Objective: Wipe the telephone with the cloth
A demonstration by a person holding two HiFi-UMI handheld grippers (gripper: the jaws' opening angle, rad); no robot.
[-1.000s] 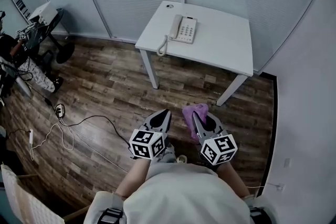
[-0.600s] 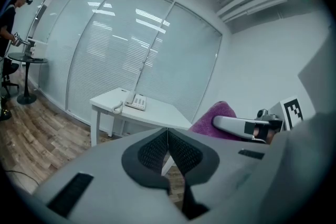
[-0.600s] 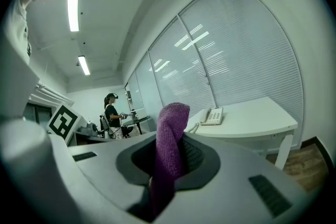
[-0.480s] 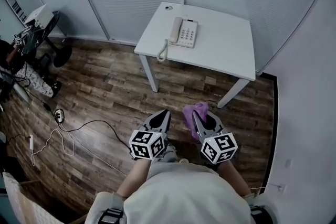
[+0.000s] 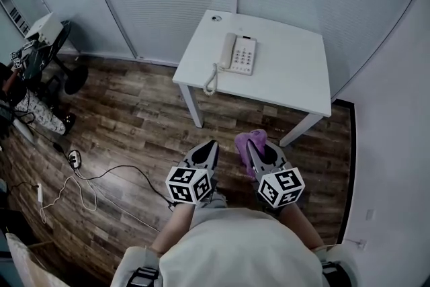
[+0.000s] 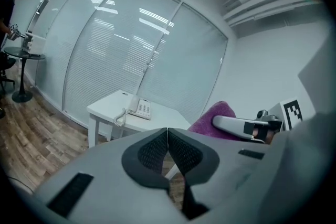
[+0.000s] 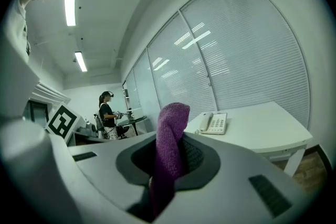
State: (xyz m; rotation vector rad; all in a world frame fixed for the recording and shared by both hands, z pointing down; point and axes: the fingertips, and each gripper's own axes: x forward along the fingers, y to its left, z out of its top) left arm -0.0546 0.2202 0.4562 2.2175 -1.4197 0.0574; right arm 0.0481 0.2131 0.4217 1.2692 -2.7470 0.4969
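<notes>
Carrying the purple cloth (image 5: pixel 252 138) to the white table (image 5: pixel 295 80) is judged the step in hand: the cloth is pinched upright in the jaws of the right gripper (image 5: pixel 250 146), while the jaws of the left gripper (image 5: pixel 213 144) are pressed together on nothing. The telephone (image 5: pixel 239 54) lies on the table, well apart at 12 o'clock from both grippers. The cloth's free end should be laid flat on the set, and the coiled cord (image 5: pixel 211 80), draped at the telephone's 7 o'clock, avoided. The keys are too small to be read; the cloth's lower end is hidden within the jaws.
</notes>
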